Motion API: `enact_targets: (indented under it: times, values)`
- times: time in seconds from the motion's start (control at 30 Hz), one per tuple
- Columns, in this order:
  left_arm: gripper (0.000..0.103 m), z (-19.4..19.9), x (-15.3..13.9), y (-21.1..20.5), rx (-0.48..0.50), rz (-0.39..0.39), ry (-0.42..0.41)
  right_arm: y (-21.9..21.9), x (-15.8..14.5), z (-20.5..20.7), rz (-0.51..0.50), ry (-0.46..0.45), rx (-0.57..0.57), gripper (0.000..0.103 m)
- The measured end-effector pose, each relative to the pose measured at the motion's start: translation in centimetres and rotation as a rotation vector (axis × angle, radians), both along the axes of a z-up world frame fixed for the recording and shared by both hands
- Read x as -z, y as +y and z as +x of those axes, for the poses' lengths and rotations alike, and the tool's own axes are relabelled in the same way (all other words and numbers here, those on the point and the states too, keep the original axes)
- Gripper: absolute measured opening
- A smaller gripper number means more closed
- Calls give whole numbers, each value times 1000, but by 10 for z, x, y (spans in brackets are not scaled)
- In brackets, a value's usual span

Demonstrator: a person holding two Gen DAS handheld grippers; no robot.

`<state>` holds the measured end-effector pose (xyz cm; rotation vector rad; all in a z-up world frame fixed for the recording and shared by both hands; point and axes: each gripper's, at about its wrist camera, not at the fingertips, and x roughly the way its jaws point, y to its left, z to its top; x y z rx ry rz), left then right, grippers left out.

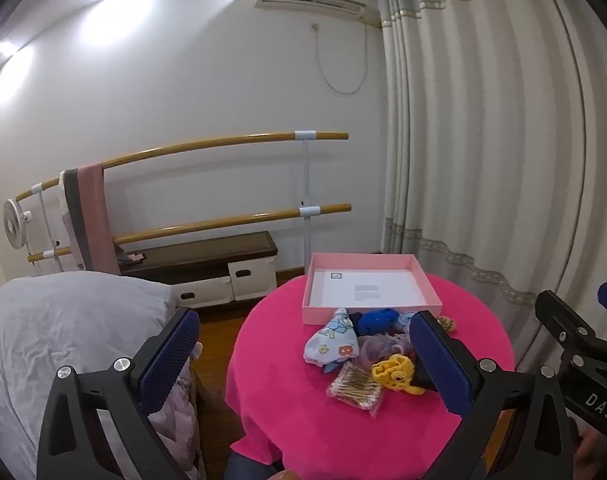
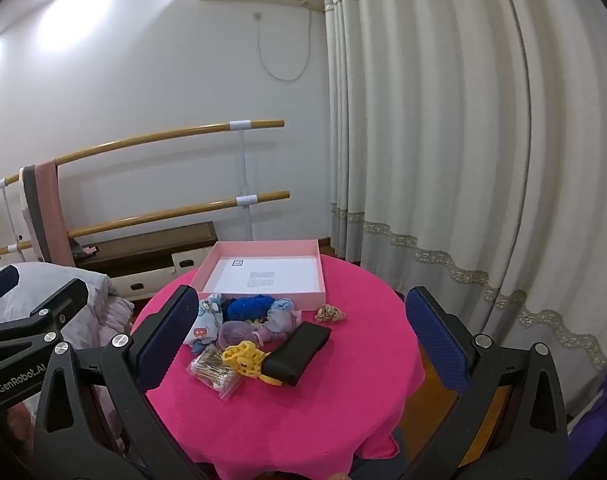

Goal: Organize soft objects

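A heap of soft things lies mid-table: a printed light-blue cloth (image 1: 330,342) (image 2: 204,320), a dark blue fabric ball (image 1: 378,320) (image 2: 246,307), purple sheer scrunchies (image 2: 255,330), a yellow knitted piece (image 1: 393,372) (image 2: 245,358) and a beige scrunchie (image 2: 330,313) set apart to the right. A black pouch (image 2: 299,354) lies beside the heap. Behind it stands a shallow pink box (image 1: 369,290) (image 2: 263,272) with only a white sheet inside. My left gripper (image 1: 303,356) and right gripper (image 2: 303,328) hover wide open short of the heap, nothing between the fingers.
A bag of cotton swabs (image 1: 355,394) (image 2: 215,374) lies at the heap's near side. The round table wears a pink cloth (image 1: 343,432) (image 2: 303,412). A bed (image 1: 63,332) stands left, curtains (image 2: 463,160) right, a barre rack (image 1: 223,144) and low bench (image 1: 199,256) behind.
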<state>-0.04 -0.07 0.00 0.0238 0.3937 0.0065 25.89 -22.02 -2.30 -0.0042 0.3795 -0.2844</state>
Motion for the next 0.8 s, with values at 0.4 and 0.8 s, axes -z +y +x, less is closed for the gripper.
enact_targets:
  times: [0.4,0.8]
  values:
    - [103,-3,-3,7,-15,-23,-6,3,4,6,-18,26,7,103]
    - [103,0,0,2,-23,-19,-7,5,0,0,-18,7,6,103]
